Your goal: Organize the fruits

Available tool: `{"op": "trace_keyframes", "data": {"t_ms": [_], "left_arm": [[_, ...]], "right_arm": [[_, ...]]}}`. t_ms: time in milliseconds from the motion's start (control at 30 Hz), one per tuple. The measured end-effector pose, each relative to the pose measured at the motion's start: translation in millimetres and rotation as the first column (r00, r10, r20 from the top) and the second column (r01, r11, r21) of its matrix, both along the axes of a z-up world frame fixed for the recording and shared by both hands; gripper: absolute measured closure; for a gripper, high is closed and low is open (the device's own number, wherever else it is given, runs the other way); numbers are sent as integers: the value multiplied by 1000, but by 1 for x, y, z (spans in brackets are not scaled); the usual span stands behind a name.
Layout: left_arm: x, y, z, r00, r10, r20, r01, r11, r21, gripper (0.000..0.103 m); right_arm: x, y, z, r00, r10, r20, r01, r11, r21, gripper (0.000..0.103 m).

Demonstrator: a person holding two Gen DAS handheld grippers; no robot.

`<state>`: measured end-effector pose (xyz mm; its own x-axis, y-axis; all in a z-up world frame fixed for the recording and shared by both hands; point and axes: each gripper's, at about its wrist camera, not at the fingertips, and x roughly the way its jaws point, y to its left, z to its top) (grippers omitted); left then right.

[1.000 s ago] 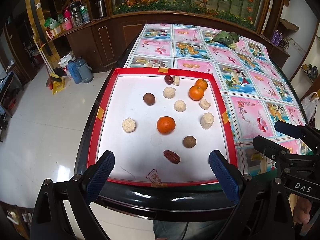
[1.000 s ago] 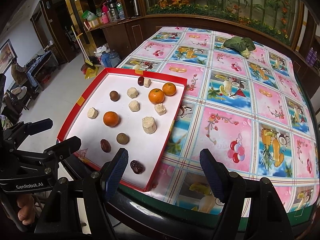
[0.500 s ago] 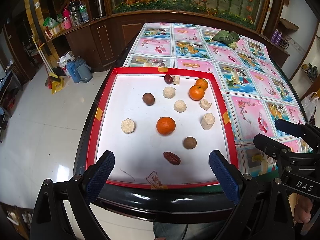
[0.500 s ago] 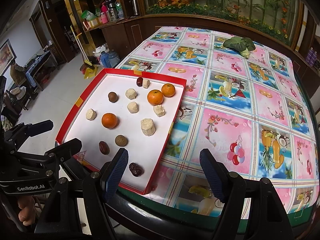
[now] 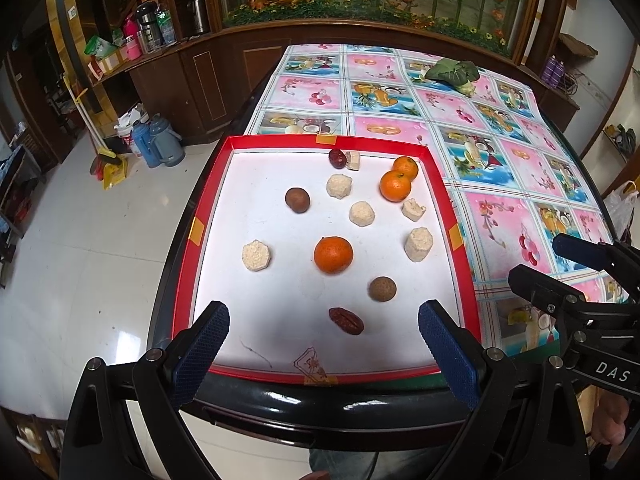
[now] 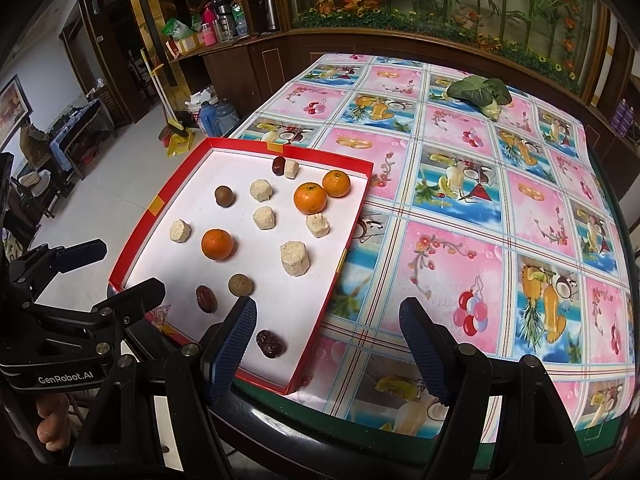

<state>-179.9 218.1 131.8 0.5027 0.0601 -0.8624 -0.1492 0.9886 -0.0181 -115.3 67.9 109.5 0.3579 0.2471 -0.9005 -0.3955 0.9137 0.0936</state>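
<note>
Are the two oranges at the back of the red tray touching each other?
Cannot tell. In both views the front orange overlaps the back orange, so no gap shows, yet the nearer one may simply hide a space.

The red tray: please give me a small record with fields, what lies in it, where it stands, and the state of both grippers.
container: red tray, white inside, near the table's left front edge
oranges: three; two touching at the far right, one near the middle
beige cakes: six, scattered
round brown fruits: two
red dates: three; one at the far rim, two near the front
left gripper: open, empty, at the tray's near edge
right gripper: open, empty, over the tray's near right corner
</note>
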Motion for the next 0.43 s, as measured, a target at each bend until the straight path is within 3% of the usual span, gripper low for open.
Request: {"op": "trace_keyframes", "data": {"t_ms": [267, 433], "left_arm": [[19, 9, -21, 999, 6, -48, -7, 1000, -23, 7], [28, 15, -29, 999, 16, -35, -16, 1000, -10, 7]], "right_arm": [[7, 5, -9, 1000, 3, -17, -3, 1000, -12, 27], [13, 9, -18, 999, 8, -34, -8, 1000, -17, 28]]}}
